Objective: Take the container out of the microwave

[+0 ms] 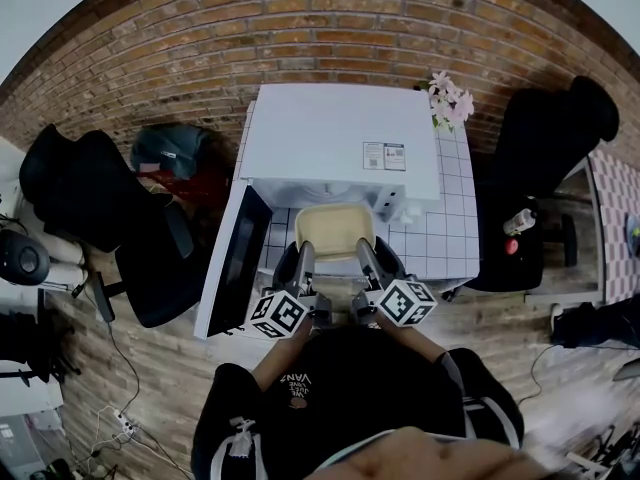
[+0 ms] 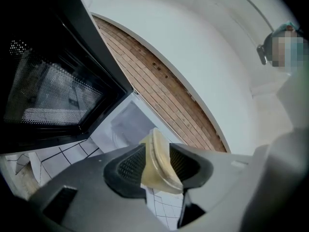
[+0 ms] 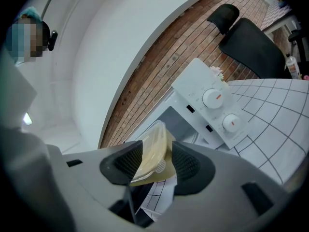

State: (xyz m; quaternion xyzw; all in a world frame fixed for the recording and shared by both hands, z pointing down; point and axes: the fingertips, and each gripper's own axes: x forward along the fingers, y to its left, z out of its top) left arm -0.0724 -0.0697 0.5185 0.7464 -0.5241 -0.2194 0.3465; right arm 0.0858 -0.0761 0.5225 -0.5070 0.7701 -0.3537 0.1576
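A pale yellow lidded container (image 1: 333,230) hangs just in front of the white microwave (image 1: 340,138), above the tiled table. The microwave's black door (image 1: 240,258) stands swung open to the left. My left gripper (image 1: 301,262) is shut on the container's left rim and my right gripper (image 1: 367,258) on its right rim. In the left gripper view the container's edge (image 2: 155,151) is pinched between the ribbed pads, with the door (image 2: 53,86) at the left. In the right gripper view the container (image 3: 152,151) sits between the pads, with the microwave's two knobs (image 3: 217,100) beyond.
The white tiled table (image 1: 450,233) carries the microwave and pink flowers (image 1: 450,98) at its back right. Black office chairs stand left (image 1: 90,193) and right (image 1: 550,128). A bottle (image 1: 518,220) sits on a dark stand at the right. Behind is a brick wall (image 1: 300,28).
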